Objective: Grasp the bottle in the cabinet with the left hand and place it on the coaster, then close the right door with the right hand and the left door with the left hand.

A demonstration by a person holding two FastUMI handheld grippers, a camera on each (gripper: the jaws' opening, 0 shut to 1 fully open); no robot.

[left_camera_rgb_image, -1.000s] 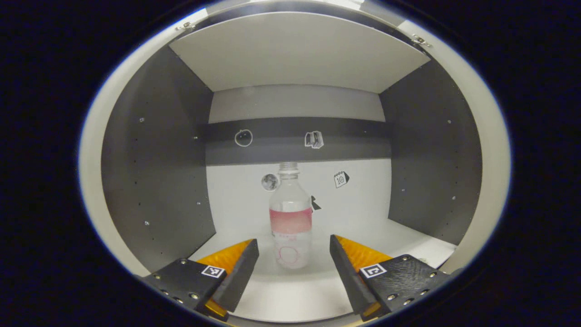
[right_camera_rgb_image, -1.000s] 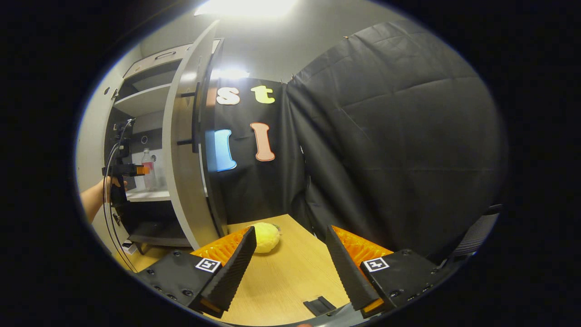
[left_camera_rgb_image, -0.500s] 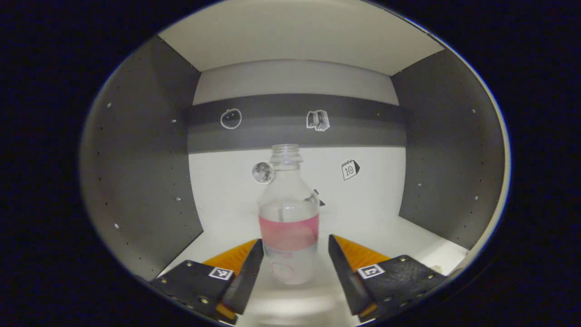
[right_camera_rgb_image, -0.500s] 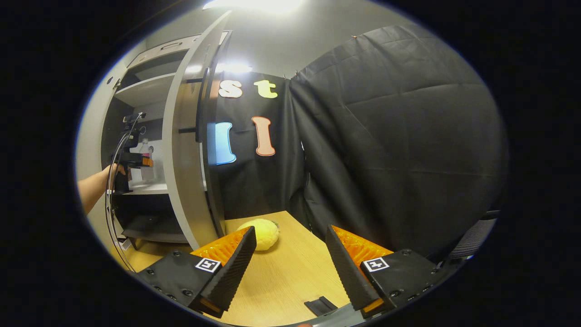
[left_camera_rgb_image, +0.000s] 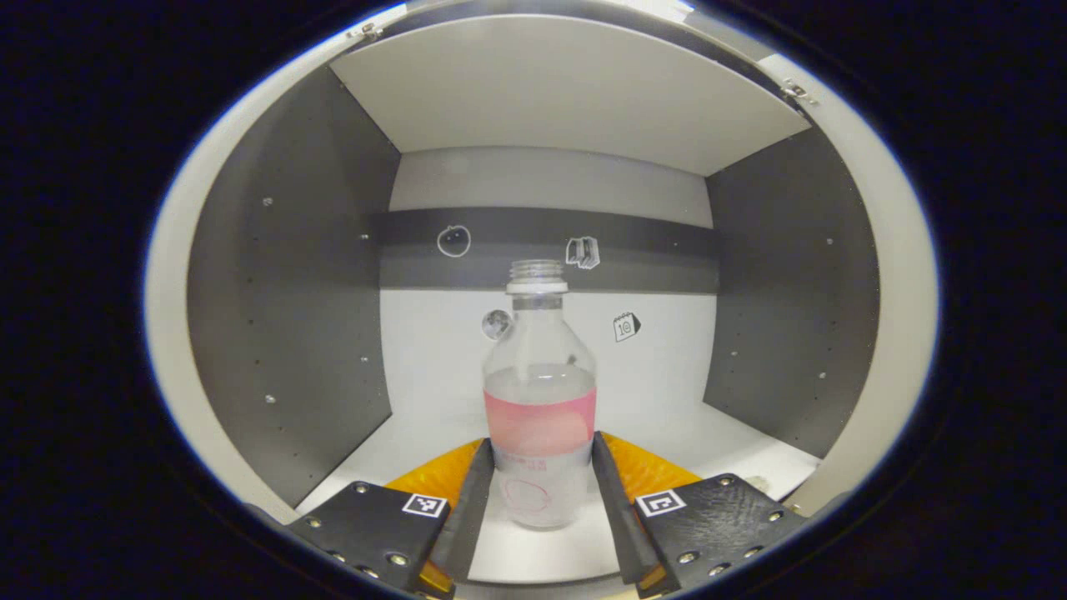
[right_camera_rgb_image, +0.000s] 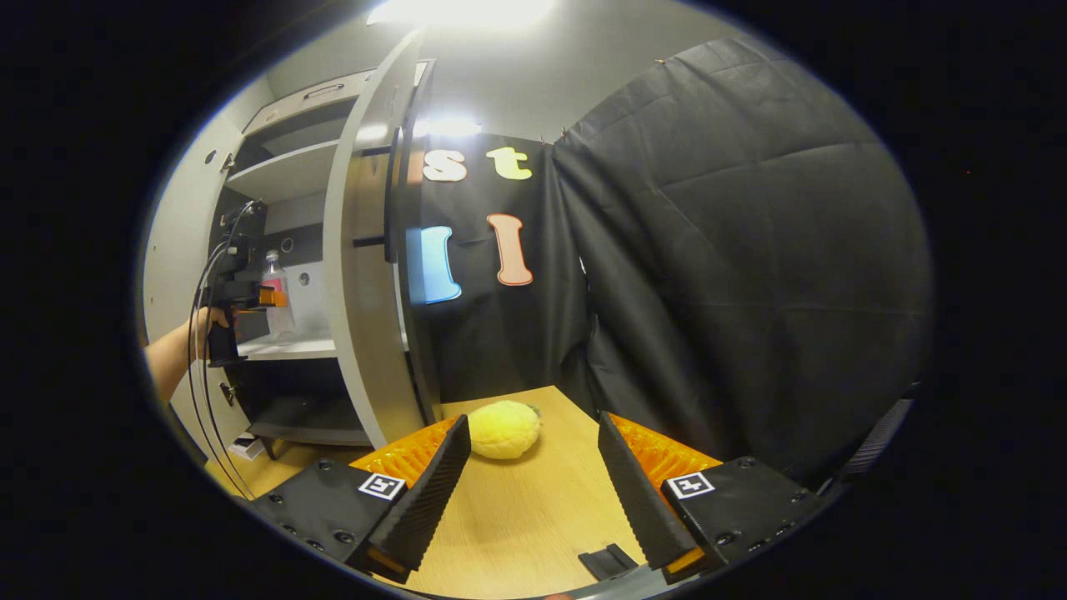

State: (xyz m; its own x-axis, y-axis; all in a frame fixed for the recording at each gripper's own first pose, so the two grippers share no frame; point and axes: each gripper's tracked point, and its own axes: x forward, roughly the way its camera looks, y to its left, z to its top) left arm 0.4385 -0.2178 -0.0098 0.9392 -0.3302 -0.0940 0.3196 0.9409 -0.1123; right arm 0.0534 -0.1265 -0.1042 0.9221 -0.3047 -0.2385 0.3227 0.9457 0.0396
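Cabinet (left_camera_rgb_image: 283, 333): doors open.
Bottle (left_camera_rgb_image: 540, 417): upright on cabinet shelf.
L gripper (left_camera_rgb_image: 540, 508): fingers clamped on bottle.
R gripper (right_camera_rgb_image: 533, 492): spread wide, empty, outside cabinet.

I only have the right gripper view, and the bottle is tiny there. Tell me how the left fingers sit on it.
Observer: In the left gripper view, the left gripper has both fingers pressed against the bottle, low on its sides.
Operator: Report the cap.
Observer: No cap; the threaded neck is open.
Operator: Give me the fill level.
Observer: Liquid reaches about the top edge of the pink label, and the bottle stands upright.
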